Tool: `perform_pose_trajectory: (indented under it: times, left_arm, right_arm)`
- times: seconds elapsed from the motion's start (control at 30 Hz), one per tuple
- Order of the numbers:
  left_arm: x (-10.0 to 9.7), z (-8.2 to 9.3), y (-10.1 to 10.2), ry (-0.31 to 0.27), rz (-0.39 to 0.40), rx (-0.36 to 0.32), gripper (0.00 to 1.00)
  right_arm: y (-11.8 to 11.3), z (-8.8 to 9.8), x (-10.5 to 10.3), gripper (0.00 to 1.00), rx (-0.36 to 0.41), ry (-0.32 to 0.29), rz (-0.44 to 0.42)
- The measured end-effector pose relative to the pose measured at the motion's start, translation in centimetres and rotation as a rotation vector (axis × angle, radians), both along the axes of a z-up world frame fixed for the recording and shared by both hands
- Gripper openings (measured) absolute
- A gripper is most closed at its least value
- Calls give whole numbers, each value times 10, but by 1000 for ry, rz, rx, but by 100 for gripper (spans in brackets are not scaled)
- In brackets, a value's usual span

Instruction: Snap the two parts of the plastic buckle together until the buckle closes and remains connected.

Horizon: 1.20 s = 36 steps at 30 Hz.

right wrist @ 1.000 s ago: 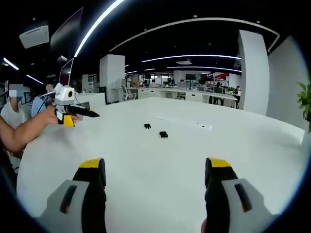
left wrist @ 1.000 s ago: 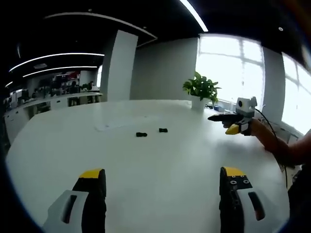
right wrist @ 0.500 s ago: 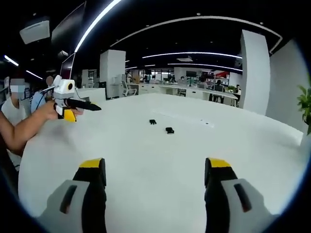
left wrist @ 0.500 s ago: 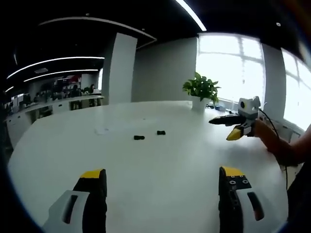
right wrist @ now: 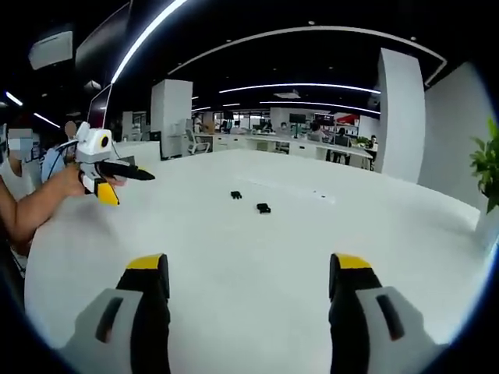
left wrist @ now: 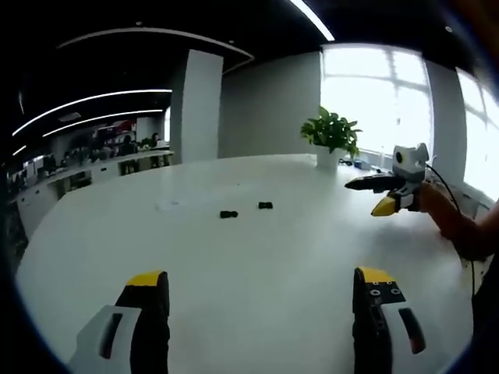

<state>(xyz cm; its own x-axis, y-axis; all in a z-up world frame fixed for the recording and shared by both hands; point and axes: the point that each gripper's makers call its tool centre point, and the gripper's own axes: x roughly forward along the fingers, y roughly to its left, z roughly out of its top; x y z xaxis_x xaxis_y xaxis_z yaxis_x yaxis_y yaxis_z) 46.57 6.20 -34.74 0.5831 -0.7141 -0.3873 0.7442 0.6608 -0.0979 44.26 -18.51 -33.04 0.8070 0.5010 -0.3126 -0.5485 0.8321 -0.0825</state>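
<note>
Buckle halves apart on the worktop [left wrist: 257, 265]; both hand-held grippers spread and empty.

The two black buckle parts [left wrist: 228, 213] [left wrist: 265, 206] lie near each other, not touching, well ahead of the left hand-held gripper [left wrist: 257, 312] and right hand-held gripper [right wrist: 245, 304]. Judged small, light, rigid and slippery plastic: grip each by its flat body, leaving mating ends clear.
</note>
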Motion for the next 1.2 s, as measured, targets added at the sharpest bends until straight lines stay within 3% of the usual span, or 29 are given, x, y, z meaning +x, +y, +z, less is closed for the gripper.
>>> perform_pose_trajectory:
  times: [0.13, 0.2, 0.33, 0.47, 0.57, 0.67, 0.77, 0.83, 1.0, 1.2]
  left_arm:
    - [3, 5, -1, -27, 10, -9, 94]
    - [5, 11, -4, -13, 17, -52, 100]
    - [8, 8, -2, -17, 31, -32, 99]
    - [9, 5, -1, -1, 37, -25, 99]
    - [7, 13, -3, -40, 14, -18, 99]
    - [8, 22, -5, -30, 19, -53, 99]
    - [12, 24, -6, -16, 21, -57, 99]
    - [13, 23, -6, -30, 19, -17, 99]
    - [20, 23, -12, -10, 8, -27, 99]
    - [29, 23, -14, -24, -5, -13, 99]
  right_arm:
    - [-1, -1, 1, 80, -1, 5, -3]
    - [-1, 0, 1, 78, 7, 7, -1]
    - [-2, 3, 2, 78, -8, -14, 3]
    - [-1, -1, 2, 78, -13, 8, 8]
    - [2, 2, 5, 98, -19, -11, 5]
    - [1, 2, 7, 99, -38, -20, -1]
    - [3, 4, 8, 99, -33, -17, 2]
    - [4, 5, 9, 98, -35, -17, 6]
    - [7, 4, 14, 94, -31, -13, 6]
    - [5, 5, 21, 93, -50, -18, -2]
